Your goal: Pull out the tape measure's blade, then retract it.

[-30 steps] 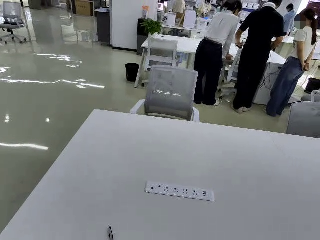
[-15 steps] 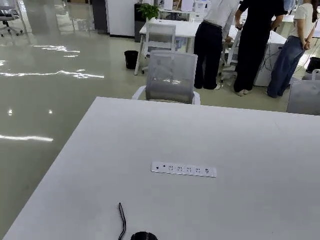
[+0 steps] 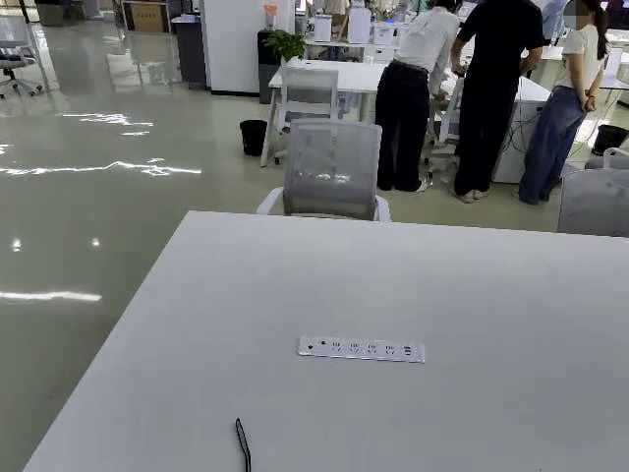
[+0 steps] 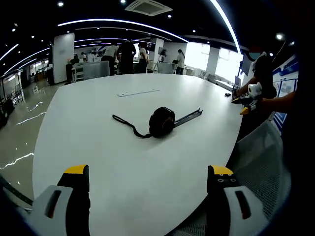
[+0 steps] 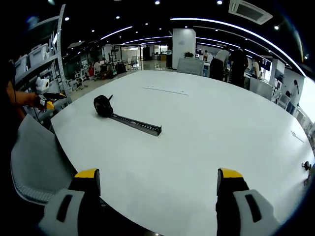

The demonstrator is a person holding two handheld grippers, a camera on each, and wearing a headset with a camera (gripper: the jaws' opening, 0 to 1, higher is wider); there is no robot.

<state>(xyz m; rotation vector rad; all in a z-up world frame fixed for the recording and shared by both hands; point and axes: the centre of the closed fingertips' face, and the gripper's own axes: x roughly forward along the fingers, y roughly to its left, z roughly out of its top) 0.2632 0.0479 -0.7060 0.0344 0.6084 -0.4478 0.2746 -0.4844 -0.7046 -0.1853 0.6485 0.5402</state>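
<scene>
A black tape measure [image 4: 161,121] lies on the white table [image 4: 98,147], its blade [image 4: 189,116] drawn out a short way and flat on the top. Its black strap [image 4: 125,124] trails off to one side; the strap [image 3: 242,444] also shows at the bottom edge of the head view. In the right gripper view the tape measure [image 5: 103,105] sits far left with the blade [image 5: 138,124] running toward the middle. My left gripper [image 4: 148,170] and my right gripper [image 5: 159,173] are both open, held back at the table's near edge, well apart from the tape measure.
A white power strip [image 3: 361,350] is set into the table's middle. A grey mesh chair [image 3: 332,172] stands at the far edge, with several people at desks beyond. Another mesh chair [image 4: 261,162] is close by the near edge.
The head camera has tilted up and down; the tape measure's case, seen at the bottom edge half a second ago, is now below the frame. Nothing on the table has visibly moved.
</scene>
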